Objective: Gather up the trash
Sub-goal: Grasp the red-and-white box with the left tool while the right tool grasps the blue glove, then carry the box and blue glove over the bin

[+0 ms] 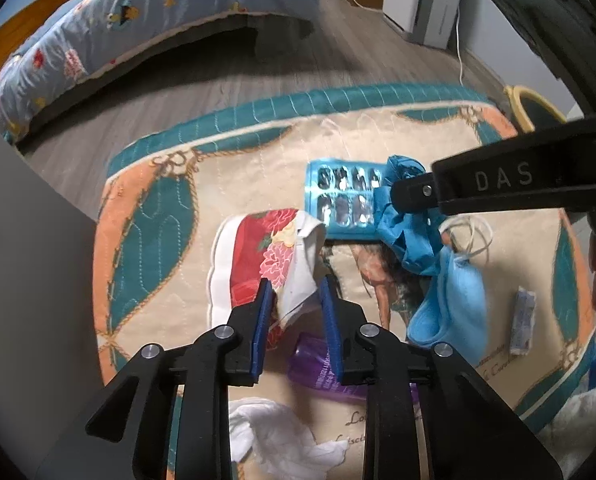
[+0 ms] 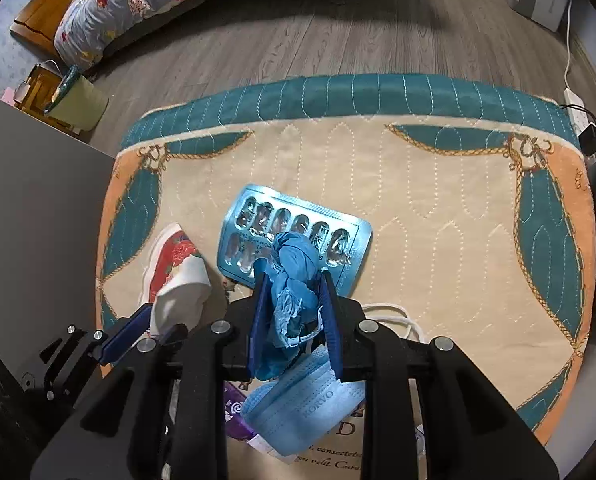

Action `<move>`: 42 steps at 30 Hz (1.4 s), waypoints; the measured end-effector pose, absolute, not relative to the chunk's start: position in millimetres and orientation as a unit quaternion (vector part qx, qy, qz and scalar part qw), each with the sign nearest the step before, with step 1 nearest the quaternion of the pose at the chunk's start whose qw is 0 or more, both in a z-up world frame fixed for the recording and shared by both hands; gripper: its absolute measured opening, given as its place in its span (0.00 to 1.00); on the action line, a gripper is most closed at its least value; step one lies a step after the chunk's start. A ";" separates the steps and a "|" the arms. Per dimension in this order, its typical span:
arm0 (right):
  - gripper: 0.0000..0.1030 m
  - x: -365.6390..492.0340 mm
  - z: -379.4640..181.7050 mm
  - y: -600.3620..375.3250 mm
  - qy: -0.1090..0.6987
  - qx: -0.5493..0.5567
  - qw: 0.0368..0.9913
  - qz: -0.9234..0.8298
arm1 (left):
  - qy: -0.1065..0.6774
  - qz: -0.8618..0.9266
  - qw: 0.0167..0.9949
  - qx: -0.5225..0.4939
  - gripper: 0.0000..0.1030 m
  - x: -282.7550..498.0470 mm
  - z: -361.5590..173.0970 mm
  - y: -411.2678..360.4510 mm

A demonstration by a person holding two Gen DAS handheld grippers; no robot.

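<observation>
left gripper [image 1: 295,296] fingers apparently pinching floral wrapper [image 1: 275,256], right gripper [image 2: 293,304] fingers clamping crumpled blue glove [image 2: 291,280]

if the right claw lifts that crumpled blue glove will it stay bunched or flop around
Probably floppy. The blue glove bulges in loose, wrinkled folds between the right claw pads, so the ends would likely dangle. It looks thin and light, so it should lift easily. One fold lies against the blister pack; being soft, it will likely slide off rather than drag it.
</observation>
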State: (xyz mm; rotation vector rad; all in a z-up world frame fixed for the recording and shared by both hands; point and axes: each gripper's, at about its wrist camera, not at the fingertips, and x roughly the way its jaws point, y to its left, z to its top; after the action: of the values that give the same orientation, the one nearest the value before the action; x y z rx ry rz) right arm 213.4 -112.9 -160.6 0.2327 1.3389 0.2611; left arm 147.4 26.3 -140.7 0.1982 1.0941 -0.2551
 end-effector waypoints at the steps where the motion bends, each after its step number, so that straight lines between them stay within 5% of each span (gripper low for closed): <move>1: 0.24 212.5 -157.5 -112.9 0.614 0.107 0.772 0.121 | 0.514 -0.119 0.845 0.089 0.24 147.3 -136.2 28.8; 18: 0.24 192.3 -79.0 -142.6 0.526 0.057 0.843 0.093 | 0.425 -0.107 0.898 0.026 0.23 138.9 -57.8 48.6; 42: 0.24 172.6 -55.3 -257.9 0.498 0.078 0.863 0.024 | 0.410 -0.170 0.895 0.051 0.23 146.9 -48.7 -43.5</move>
State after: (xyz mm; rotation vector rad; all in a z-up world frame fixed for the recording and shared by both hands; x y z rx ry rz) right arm 172.6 -257.9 -55.3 0.1635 1.0442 0.0502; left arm 146.9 -43.5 -48.7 0.1058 0.8503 -0.3521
